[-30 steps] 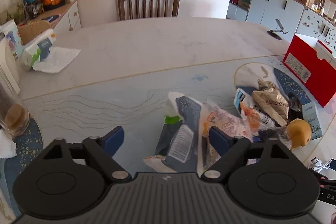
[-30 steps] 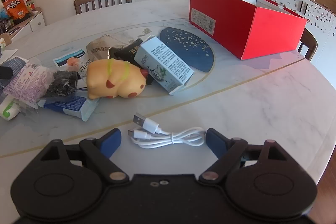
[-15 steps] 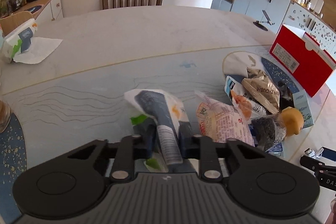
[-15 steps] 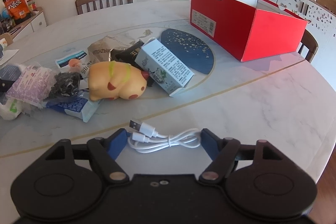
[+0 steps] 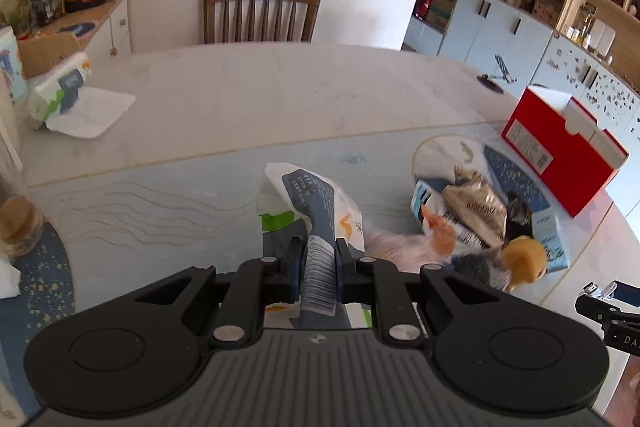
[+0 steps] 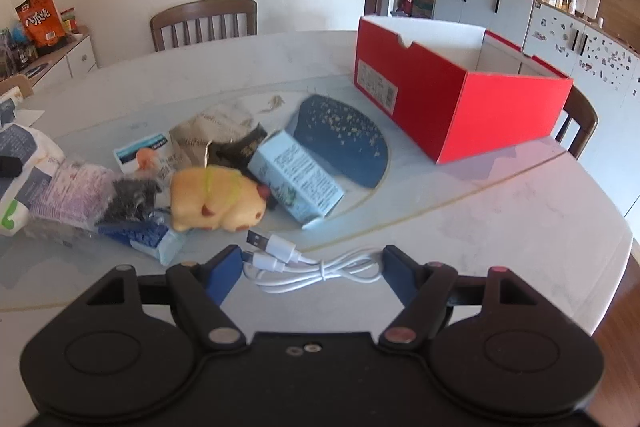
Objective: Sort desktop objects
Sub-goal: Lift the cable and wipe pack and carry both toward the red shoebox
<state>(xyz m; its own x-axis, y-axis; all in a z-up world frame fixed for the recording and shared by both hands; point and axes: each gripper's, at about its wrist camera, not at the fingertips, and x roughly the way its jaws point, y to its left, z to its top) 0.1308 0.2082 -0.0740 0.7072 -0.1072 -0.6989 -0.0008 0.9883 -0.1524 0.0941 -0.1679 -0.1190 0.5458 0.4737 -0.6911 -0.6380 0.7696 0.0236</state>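
My left gripper (image 5: 320, 251) has its jaws closing on a white and dark-blue soft pack (image 5: 308, 195), with the pads pressed on its barcode end and the pack raised off the table. My right gripper (image 6: 312, 255) is shut on a coiled white USB cable (image 6: 276, 247), one finger at each end of the coil, which hangs just above the marble. A heap of snack packets (image 6: 216, 135), a yellow plush toy (image 6: 216, 203) and a light-blue carton (image 6: 296, 179) lies between both grippers. An open red box (image 6: 460, 103) stands behind at the right.
A wooden chair (image 5: 260, 11) stands at the table's far side. A tissue pack on a paper sheet (image 5: 60, 87) lies far left, a glass jar (image 5: 16, 219) near left. A phone stand (image 5: 496, 79) sits behind the red box. The table edge (image 6: 624, 227) curves close on the right.
The left jaws went from wide open to shut on the pack and lifted it. The right jaws narrowed onto the cable's coil and rose with it; the heap stayed put.
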